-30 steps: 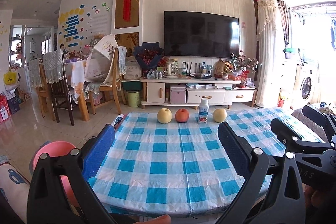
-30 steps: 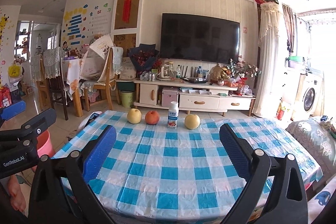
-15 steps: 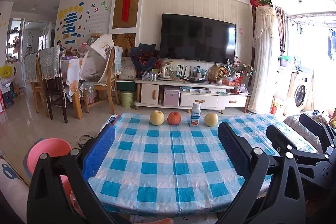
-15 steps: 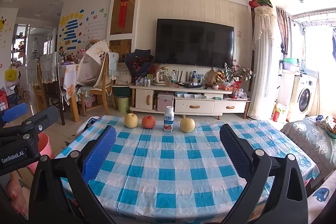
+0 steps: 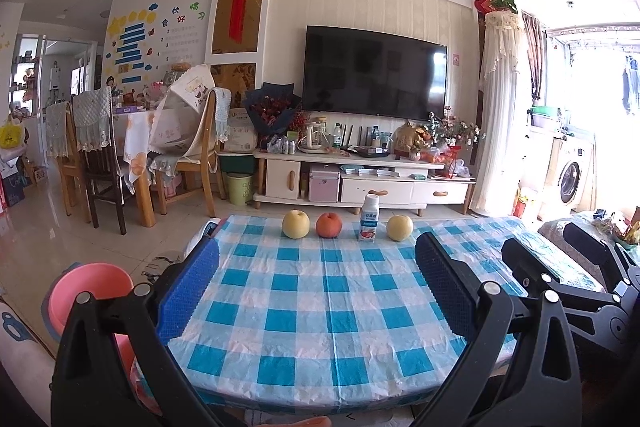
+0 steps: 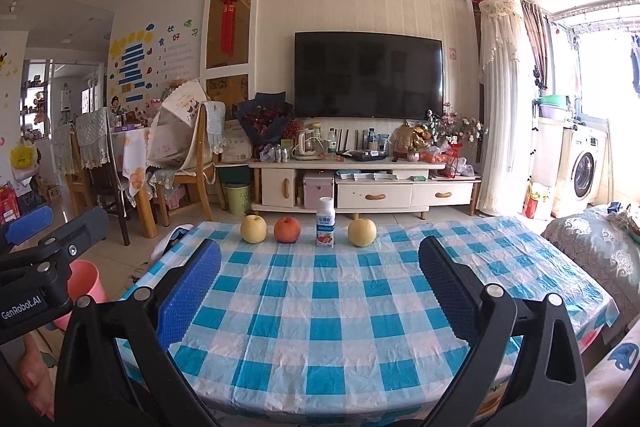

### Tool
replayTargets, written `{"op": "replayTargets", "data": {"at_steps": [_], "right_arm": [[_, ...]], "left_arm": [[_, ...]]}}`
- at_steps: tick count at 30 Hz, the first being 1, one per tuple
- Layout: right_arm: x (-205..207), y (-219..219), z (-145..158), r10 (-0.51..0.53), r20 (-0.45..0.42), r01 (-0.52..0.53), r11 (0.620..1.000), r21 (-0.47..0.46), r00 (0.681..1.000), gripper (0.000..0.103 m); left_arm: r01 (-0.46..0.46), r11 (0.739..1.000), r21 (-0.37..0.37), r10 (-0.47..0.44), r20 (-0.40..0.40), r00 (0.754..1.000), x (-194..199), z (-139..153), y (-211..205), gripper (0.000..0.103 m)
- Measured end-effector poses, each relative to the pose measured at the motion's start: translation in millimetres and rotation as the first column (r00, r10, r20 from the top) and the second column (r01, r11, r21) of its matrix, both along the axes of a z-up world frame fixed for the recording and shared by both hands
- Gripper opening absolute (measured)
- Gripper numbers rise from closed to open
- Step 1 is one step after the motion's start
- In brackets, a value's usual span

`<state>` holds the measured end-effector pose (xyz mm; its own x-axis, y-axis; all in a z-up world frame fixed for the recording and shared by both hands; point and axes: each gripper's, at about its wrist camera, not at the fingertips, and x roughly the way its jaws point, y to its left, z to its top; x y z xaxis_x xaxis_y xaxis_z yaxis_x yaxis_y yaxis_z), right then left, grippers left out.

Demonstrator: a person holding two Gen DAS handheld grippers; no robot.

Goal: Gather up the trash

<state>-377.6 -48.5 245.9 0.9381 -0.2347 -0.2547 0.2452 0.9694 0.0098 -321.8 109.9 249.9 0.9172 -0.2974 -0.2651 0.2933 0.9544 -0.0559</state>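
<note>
A small white milk bottle (image 5: 370, 218) (image 6: 325, 222) stands upright at the far edge of the blue-checked table (image 5: 320, 299) (image 6: 340, 307), in a row with two yellow pears (image 5: 296, 224) (image 5: 399, 227) and a red apple (image 5: 329, 225). My left gripper (image 5: 316, 291) hangs open above the near half of the table, nothing between its blue pads. My right gripper (image 6: 320, 291) is open too, level with it and to its right; its body (image 5: 576, 283) shows at the right edge of the left wrist view. Both are well short of the bottle.
A pink bin (image 5: 90, 291) (image 6: 82, 287) stands on the floor left of the table. Wooden chairs (image 5: 100, 163) and a dining table lie further left. A TV cabinet (image 5: 360, 179) lines the far wall, a green bin (image 5: 239, 188) beside it. A patterned sofa (image 6: 600, 251) sits right.
Both grippers have lifted and tilted slightly, so the table and the row of fruit sit lower in view. The left wrist view swung a little leftward. Both stay open.
</note>
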Motion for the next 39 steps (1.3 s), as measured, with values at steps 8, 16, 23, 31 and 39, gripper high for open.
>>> {"op": "replayTargets", "data": {"at_steps": [8, 16, 23, 31, 39], "right_arm": [[4, 0, -4, -0.001, -0.013, 0.001, 1.0, 0.009, 1.0, 0.098], [11, -5, -14, -0.003, -0.031, 0.004, 1.0, 0.025, 1.0, 0.098], [22, -13, -24, -0.008, -0.04, 0.009, 0.999, 0.042, 0.999, 0.098], [41, -24, -39, -0.016, -0.058, 0.019, 0.999, 0.05, 0.998, 0.098], [74, -38, -65, -0.017, -0.106, 0.024, 0.998, 0.063, 0.994, 0.098]], "left_arm": [[0.003, 1.0, 0.004, -0.003, -0.01, 1.0, 4, -4, -2, 0.099], [0.001, 1.0, 0.01, -0.001, -0.027, 1.0, 13, -12, -5, 0.099], [0.007, 1.0, 0.029, -0.005, -0.04, 0.999, 24, -22, -13, 0.099], [0.003, 0.999, 0.042, 0.0, -0.078, 0.997, 49, -38, -22, 0.099], [0.002, 0.997, 0.073, 0.008, -0.144, 0.99, 86, -64, -38, 0.099]]}}
